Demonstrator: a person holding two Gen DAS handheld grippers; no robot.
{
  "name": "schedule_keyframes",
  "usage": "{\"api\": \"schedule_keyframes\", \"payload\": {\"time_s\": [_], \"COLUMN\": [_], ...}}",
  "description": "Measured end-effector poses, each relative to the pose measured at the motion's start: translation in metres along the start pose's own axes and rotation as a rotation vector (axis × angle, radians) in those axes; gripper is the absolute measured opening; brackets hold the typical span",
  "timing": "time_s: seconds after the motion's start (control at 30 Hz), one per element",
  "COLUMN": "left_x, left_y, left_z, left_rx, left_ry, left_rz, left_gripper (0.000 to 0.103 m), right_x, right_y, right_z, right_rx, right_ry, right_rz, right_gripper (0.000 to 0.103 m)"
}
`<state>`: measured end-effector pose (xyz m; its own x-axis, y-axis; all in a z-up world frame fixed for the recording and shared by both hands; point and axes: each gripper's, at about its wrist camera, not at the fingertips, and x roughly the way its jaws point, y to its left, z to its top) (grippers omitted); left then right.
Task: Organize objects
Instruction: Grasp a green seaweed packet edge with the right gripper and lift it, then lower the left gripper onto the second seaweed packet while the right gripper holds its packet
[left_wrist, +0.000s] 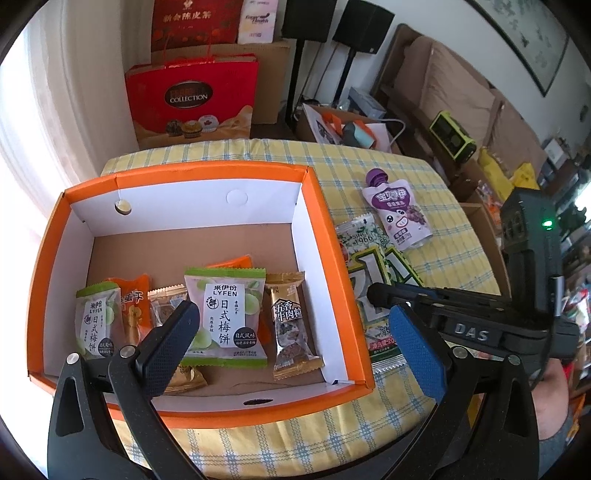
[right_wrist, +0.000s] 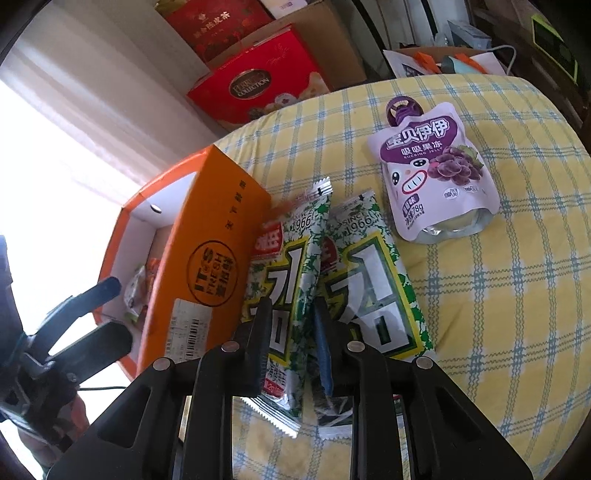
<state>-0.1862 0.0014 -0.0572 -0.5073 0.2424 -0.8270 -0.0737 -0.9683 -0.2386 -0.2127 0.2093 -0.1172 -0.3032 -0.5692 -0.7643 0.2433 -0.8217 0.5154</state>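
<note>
An orange box (left_wrist: 207, 168) with white inner walls stands open on the checked tablecloth (right_wrist: 498, 295). Several small snack packets lie on its floor, among them a plum-cake packet (left_wrist: 227, 317). My left gripper (left_wrist: 293, 312) hovers open over the box's near right corner with nothing between its fingers. Two green-and-white seaweed packets lie right of the box. My right gripper (right_wrist: 291, 301) is shut on the left seaweed packet (right_wrist: 284, 266), with the other seaweed packet (right_wrist: 373, 284) beside it. A purple jelly pouch (right_wrist: 432, 166) lies farther back.
A red gift bag (left_wrist: 192, 99) and cardboard boxes stand behind the table against a curtain. An open carton of odds and ends (left_wrist: 343, 125) sits past the far edge. A sofa and cluttered shelves are to the right. The box's orange outer wall (right_wrist: 207, 266) is just left of the held packet.
</note>
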Motion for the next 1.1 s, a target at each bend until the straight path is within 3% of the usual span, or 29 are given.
{"api": "schedule_keyframes", "payload": {"time_s": [0.1, 0.2, 0.53, 0.73, 1.1], "left_x": [-0.001, -0.003, -0.006, -0.014, -0.015], "left_y": [0.002, 0.002, 0.002, -0.010, -0.065], "left_z": [-0.001, -0.001, -0.001, 0.004, 0.011], "left_rx": [-0.005, -0.008, -0.001, 0.016, 0.087], "left_ry": [-0.002, -0.004, -0.010, -0.023, -0.012], "left_rz": [-0.001, -0.002, -0.003, -0.009, -0.046], "left_gripper": [0.102, 0.102, 0.102, 0.102, 0.102], "right_x": [-0.002, 0.010, 0.008, -0.024, -0.111], "right_y": [0.005, 0.005, 0.007, 0.004, -0.042], "right_z": [0.001, 0.001, 0.000, -0.002, -0.015], "right_rx": [-0.010, -0.019, -0.034, -0.013, 0.096], "right_ry": [-0.008, 0.019, -0.009, -0.076, -0.229], "right_rz": [0.006, -0.055, -0.039, -0.005, -0.019], "right_gripper": [0.023, 0.023, 0.015, 0.012, 0.012]}}
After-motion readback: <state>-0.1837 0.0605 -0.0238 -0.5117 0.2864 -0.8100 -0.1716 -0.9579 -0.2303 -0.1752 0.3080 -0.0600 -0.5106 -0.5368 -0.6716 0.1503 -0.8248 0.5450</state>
